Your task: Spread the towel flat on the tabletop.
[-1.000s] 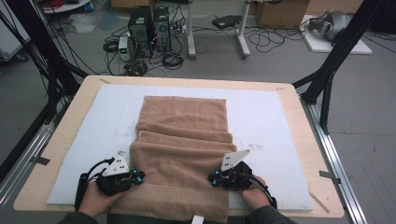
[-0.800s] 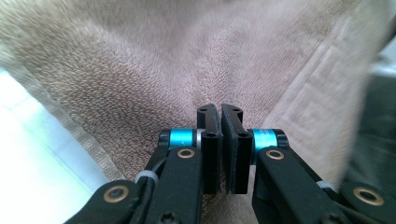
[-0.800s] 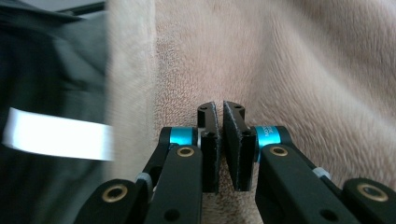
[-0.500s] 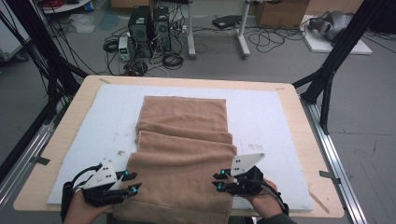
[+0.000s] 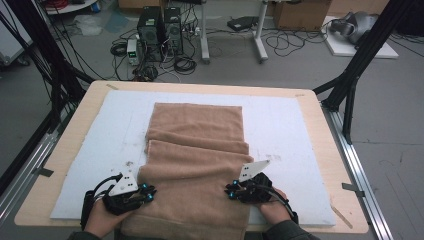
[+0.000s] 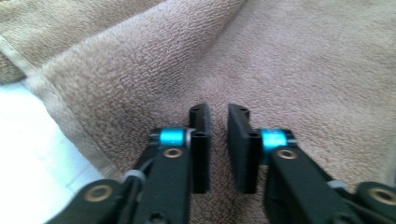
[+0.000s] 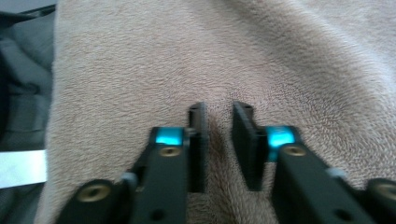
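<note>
The left gripper (image 5: 146, 193) is seen at the near left edge of the towel (image 5: 200, 145). Its jaws have just been closing. In the left gripper view they stand narrow, with only a slim gap between them at the left gripper (image 6: 218, 110). A ridge of the towel (image 6: 303, 56) is drawn up into that gap, so a pinch of cloth is judged to be held.

The towel is laid lengthwise down the middle of the white mat (image 5: 90, 150) on the table (image 5: 326, 165). A fold is raised across it about halfway, and its near end is draped over the table's front edge. It is judged to be soft, light and limp (a thick looped pile, not slippery). It will sag and trail rather than keep a shape, and nothing in it can be broken. It is best taken at the near corners or the side hems, where a firm pinch can be made and the width kept taut between the two hands.

The right gripper (image 5: 231, 190) is placed at the near right edge. Its jaws have also just been closing. In the right gripper view they are brought close together at the right gripper (image 7: 218, 110), with the towel (image 7: 140, 60) puckered towards them. Whether one layer or more is caught there cannot be told, since that view is blurred.
</note>
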Motion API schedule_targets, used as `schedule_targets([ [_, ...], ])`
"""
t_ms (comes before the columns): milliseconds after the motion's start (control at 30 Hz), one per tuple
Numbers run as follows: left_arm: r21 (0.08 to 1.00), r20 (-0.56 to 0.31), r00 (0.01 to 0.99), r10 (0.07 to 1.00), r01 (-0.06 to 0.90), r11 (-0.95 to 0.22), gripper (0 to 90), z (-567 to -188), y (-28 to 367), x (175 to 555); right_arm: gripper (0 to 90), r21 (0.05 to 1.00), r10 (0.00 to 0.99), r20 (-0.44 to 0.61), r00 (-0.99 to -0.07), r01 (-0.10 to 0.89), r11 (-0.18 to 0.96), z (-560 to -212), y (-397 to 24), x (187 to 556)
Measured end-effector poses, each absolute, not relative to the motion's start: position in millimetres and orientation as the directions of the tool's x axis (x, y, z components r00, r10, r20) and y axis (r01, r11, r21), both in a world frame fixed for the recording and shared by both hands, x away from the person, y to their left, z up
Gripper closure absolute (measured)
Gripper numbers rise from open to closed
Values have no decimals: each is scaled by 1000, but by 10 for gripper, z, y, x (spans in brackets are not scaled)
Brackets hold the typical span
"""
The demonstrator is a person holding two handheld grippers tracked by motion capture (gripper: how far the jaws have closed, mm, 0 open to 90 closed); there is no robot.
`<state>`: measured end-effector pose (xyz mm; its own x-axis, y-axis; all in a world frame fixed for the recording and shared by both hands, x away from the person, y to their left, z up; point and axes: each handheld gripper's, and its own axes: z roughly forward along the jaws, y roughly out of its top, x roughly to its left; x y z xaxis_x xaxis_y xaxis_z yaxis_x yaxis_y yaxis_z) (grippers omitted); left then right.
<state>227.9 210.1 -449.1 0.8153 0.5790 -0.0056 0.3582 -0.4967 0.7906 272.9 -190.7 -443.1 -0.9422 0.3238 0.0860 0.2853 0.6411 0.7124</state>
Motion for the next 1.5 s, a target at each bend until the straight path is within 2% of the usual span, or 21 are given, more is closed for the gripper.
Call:
schedule_targets([
  [100,791,-30,817,576,372,-486,846,-4489,2134,2228,828,712,313,69,-947,267,649,-4425,-1888,2679],
  [300,775,-47,832,552,379,-506,849,-4462,2179,2013,835,713,281,70,-957,245,657,-4422,-1877,2547],
  [367,765,-77,844,531,391,-511,844,-4447,2205,1946,835,710,265,57,-963,225,667,-4406,-1870,2484],
  [433,766,-99,852,514,395,-507,822,-4405,2239,1885,831,713,242,62,-968,213,668,-4366,-1872,2407],
  [533,791,-89,848,523,379,-481,726,-4281,2276,1859,794,750,238,53,-970,196,632,-4253,-1906,2322],
  [633,818,-71,827,558,369,-442,637,-4174,2270,1962,747,747,290,5,-957,196,635,-4161,-1965,2398],
  [867,824,-60,802,594,376,-424,622,-4246,2111,2435,675,727,345,34,-938,260,636,-4271,-1952,2728],
  [933,801,-45,799,600,387,-456,622,-4314,2041,2537,666,707,349,28,-937,266,655,-4328,-1906,2772],
  [967,783,-42,803,595,396,-479,634,-4352,2012,2570,675,693,345,29,-938,268,669,-4359,-1883,2786],
  [1033,748,-48,813,580,414,-519,739,-4438,1960,2584,729,697,338,40,-940,269,665,-4408,-1863,2789],
  [1100,766,-50,809,586,407,-497,841,-4456,1969,2537,810,702,331,66,-941,279,655,-4414,-1871,2776],
  [1133,768,-57,809,585,410,-492,858,-4457,1974,2518,835,702,321,57,-945,267,660,-4412,-1873,2767],
  [1300,775,-54,818,573,396,-493,869,-4456,2045,2352,846,707,288,67,-955,249,662,-4403,-1857,2665],
  [1500,783,-55,836,546,376,-496,894,-4389,2172,1974,846,714,237,62,-970,209,669,-4350,-1822,2393],
])
